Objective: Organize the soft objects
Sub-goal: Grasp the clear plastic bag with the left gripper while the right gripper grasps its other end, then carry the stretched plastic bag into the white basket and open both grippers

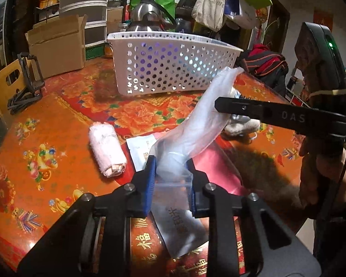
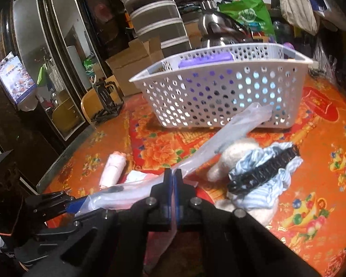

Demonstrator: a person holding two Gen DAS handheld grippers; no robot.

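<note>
Left claw (image 1: pixel 170 168) is clamped on the near end of a clear plastic bag (image 1: pixel 205 120), its blue pads pinching the crumpled film; my right claw (image 2: pixel 172 180) is fully clenched on the same bag further along, so the film stretches between them above the bench (image 1: pixel 46 138). The bag's free end reaches toward the white perforated basket (image 2: pixel 219 92), just short of its near wall. I see a rolled pink towel (image 1: pixel 107 147) lying left of the bag, well apart from the basket, with open cloth between. A fluffy white item and blue ruffled fabric (image 2: pixel 260 180) lie just right of my right claw
</note>
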